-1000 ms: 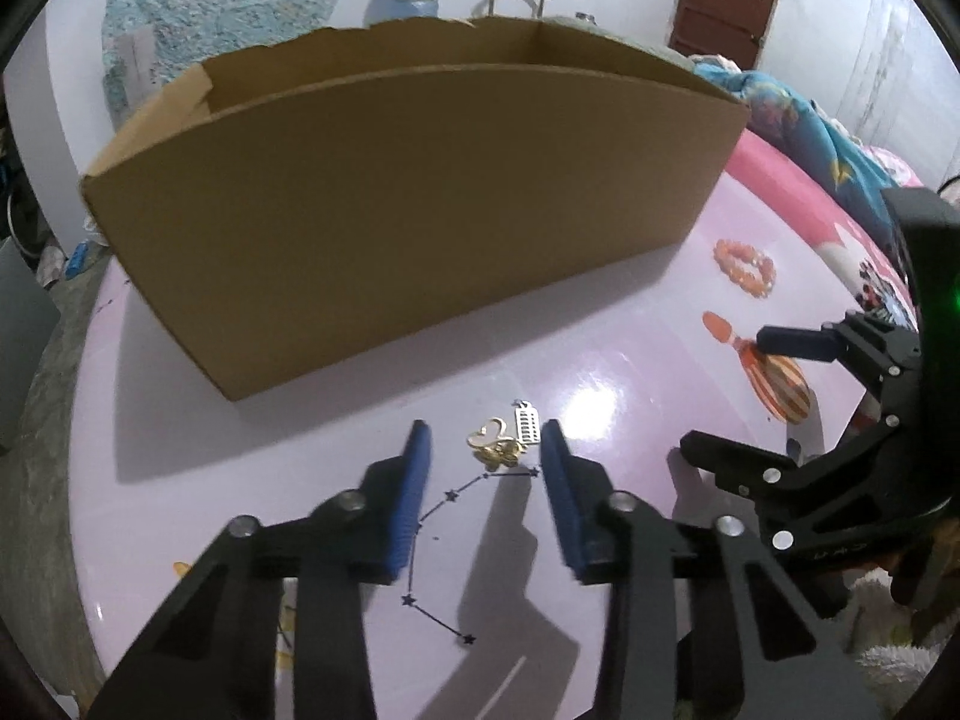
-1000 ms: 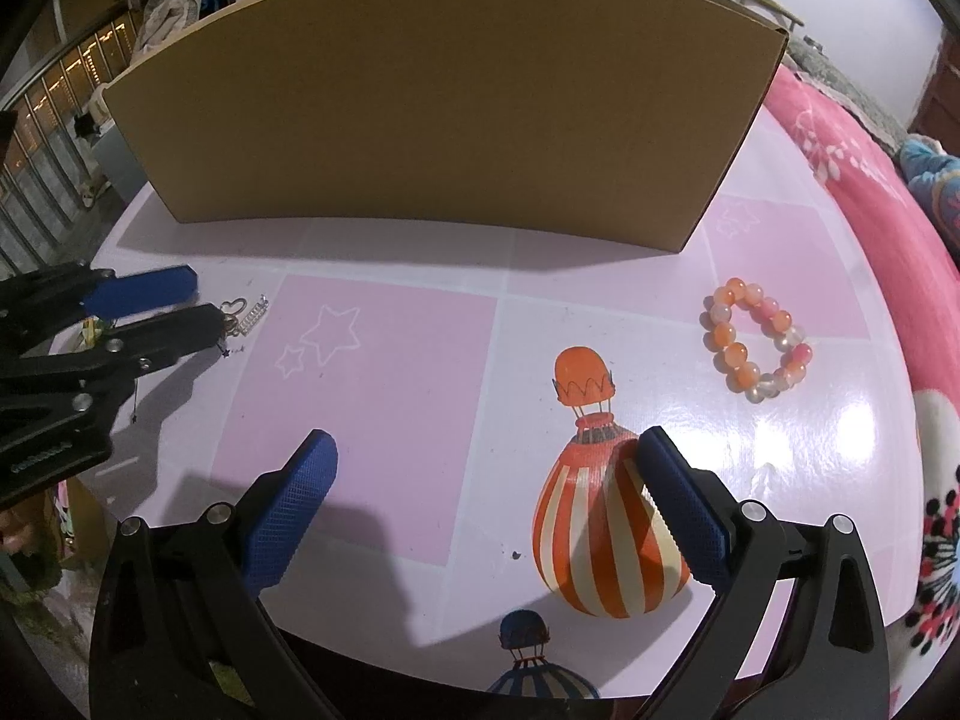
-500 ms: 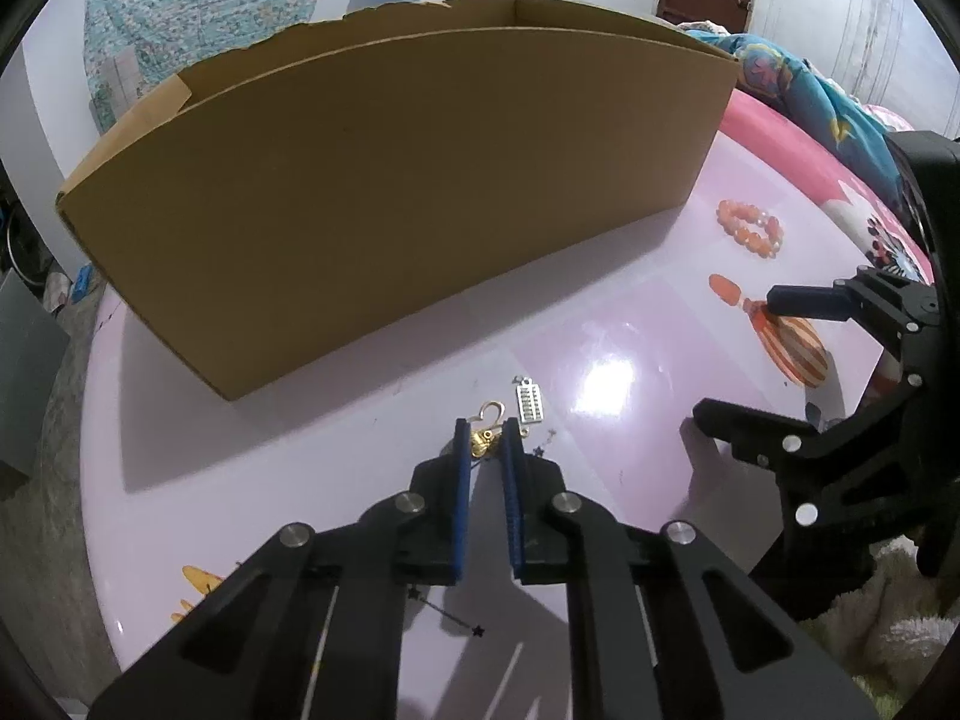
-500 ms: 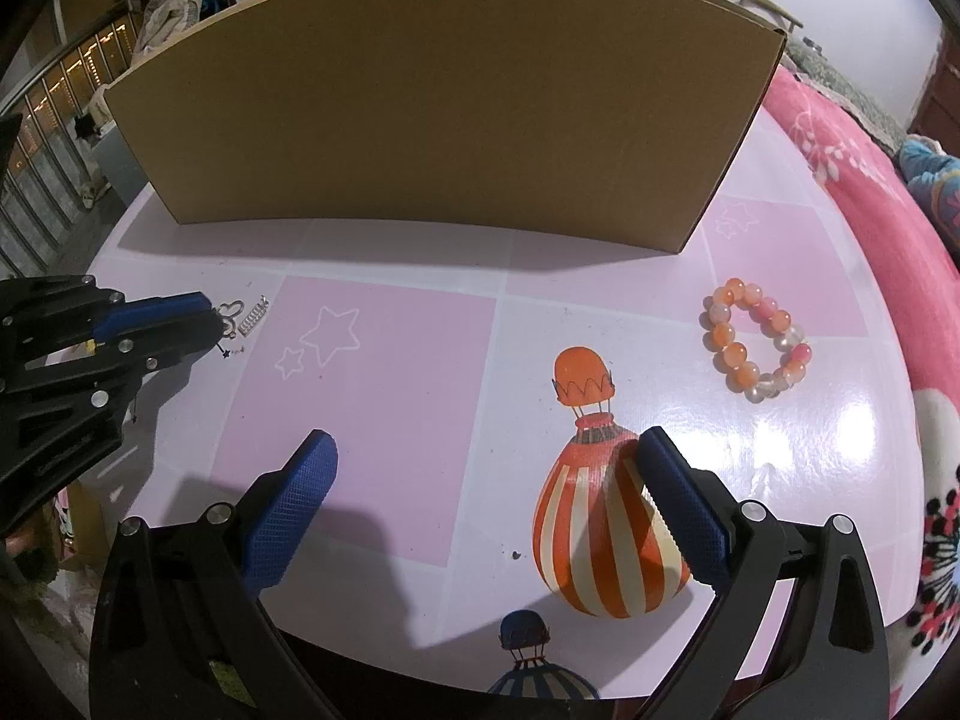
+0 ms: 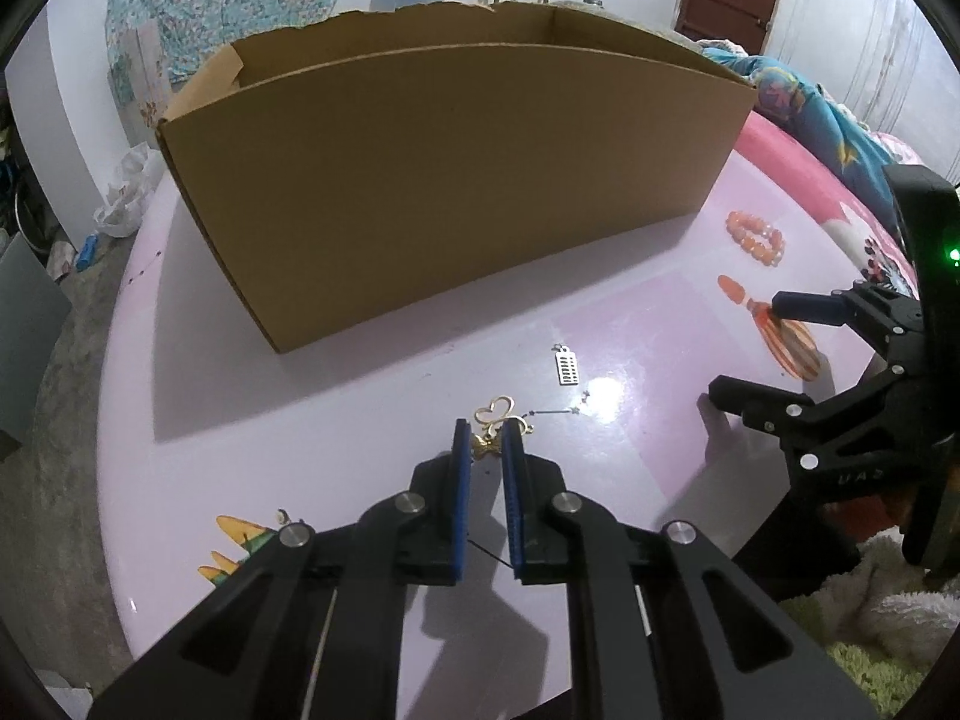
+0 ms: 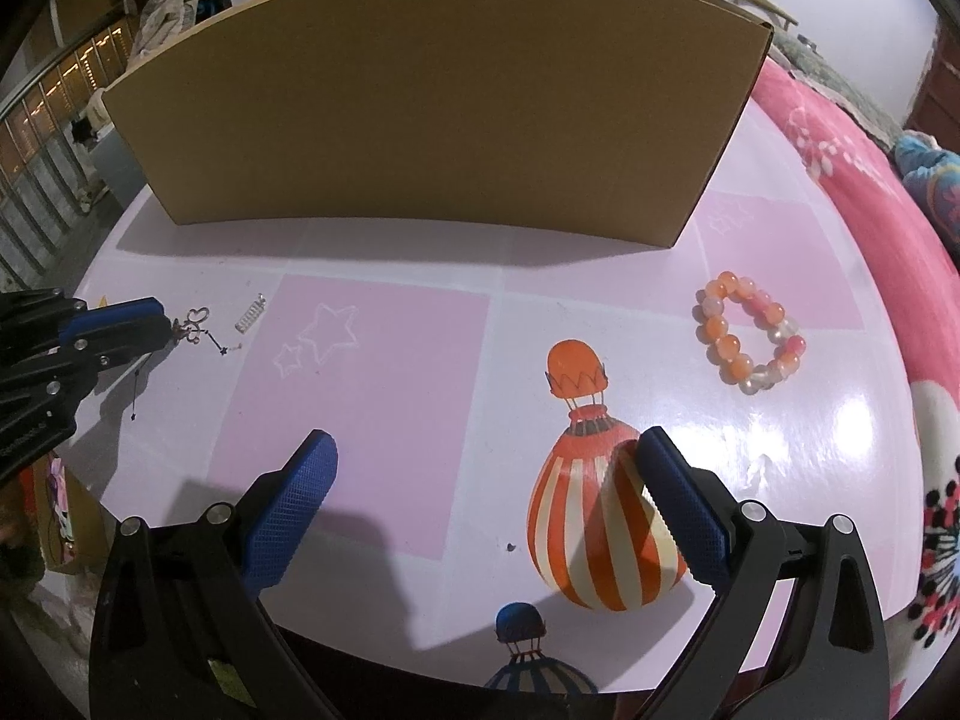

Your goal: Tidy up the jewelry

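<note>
Left wrist view: the left tool [image 5: 487, 441] is clenched on the gold butterfly pendant [image 5: 493, 420] at its tips; its thin chain [image 5: 552, 413] trails to the right on the pink surface [image 5: 336, 420]. The cardboard box [image 5: 444, 180] stands straight ahead.

Right wrist view: the right tool [image 6: 480, 480] is released and grasps nothing. The bead bracelet [image 6: 747, 333] lies ahead to its right, nearer this hand.

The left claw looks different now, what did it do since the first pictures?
The left claw closed its jaws on the gold pendant, pinching its lower part, and the box now looks a bit farther away. The silver charm, the bead bracelet and the open right claw stayed put.
</note>
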Tool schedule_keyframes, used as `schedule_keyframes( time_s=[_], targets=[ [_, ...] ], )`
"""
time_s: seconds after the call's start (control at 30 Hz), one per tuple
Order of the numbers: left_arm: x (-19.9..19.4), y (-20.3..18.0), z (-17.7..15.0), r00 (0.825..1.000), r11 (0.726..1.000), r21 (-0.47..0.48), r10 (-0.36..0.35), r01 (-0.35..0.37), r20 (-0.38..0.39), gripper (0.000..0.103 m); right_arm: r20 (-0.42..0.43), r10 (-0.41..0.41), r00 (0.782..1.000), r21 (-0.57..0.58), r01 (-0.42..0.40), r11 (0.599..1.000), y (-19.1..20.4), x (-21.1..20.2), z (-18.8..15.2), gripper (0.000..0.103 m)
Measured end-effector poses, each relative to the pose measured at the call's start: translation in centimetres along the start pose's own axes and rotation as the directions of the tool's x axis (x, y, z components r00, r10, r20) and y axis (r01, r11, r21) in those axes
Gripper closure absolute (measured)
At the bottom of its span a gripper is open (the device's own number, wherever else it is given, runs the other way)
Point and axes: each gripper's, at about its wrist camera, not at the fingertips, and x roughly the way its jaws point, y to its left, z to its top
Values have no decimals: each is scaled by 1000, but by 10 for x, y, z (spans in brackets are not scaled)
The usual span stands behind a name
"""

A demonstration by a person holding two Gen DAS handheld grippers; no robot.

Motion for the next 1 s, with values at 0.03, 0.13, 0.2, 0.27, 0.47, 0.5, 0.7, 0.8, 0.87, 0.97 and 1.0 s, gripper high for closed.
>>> schedule_keyframes(
  time_s=[0.03, 0.13, 0.2, 0.27, 0.47, 0.5, 0.7, 0.8, 0.87, 0.97, 1.0],
  targets=[
    [0, 0, 0, 1000, 1000, 2, 1, -1, -2, 93, 0, -1, 1000, 2, 1, 1000, 0, 0, 1, 8],
    [4, 1, -1, 1000, 1000, 13, 7, -6, -21, 93, -1, -4, 1000, 6, 4, 1000, 1, -2, 1, 8],
    [6, -1, 0, 1000, 1000, 20, 6, -5, -23, 93, -4, -5, 1000, 8, 5, 1000, 2, -2, 2, 8],
    [8, -3, 1, 1000, 1000, 25, 6, -5, -25, 93, -3, -5, 1000, 9, 5, 1000, 2, -3, 2, 8],
    [9, 1, 3, 999, 1000, 16, -24, 24, -41, 89, 3, -6, 1000, 13, 6, 1000, 1, -2, 0, 8],
    [9, 1, 3, 999, 999, 19, -28, 28, -42, 89, 4, -6, 1000, 13, 6, 1000, 1, -2, 0, 8],
    [8, -2, 2, 999, 999, 45, -20, 22, -38, 87, 4, -6, 1000, 13, 6, 1000, 0, -1, -2, 8],
    [9, -2, 3, 999, 999, 52, -15, 17, -30, 87, 4, -6, 1000, 13, 5, 1000, -1, -1, -2, 8],
    [9, -3, 3, 1000, 998, 57, -12, 13, -27, 87, 4, -5, 1000, 12, 5, 1000, -1, -1, -3, 8],
    [9, -8, 1, 1000, 996, 93, 10, -7, -26, 88, 6, -5, 1000, 12, 5, 1000, -1, -1, -4, 8],
    [9, -9, 0, 1000, 994, 105, 18, -16, -25, 88, 7, -5, 1000, 13, 5, 1000, -1, -1, -3, 8]
  ],
)
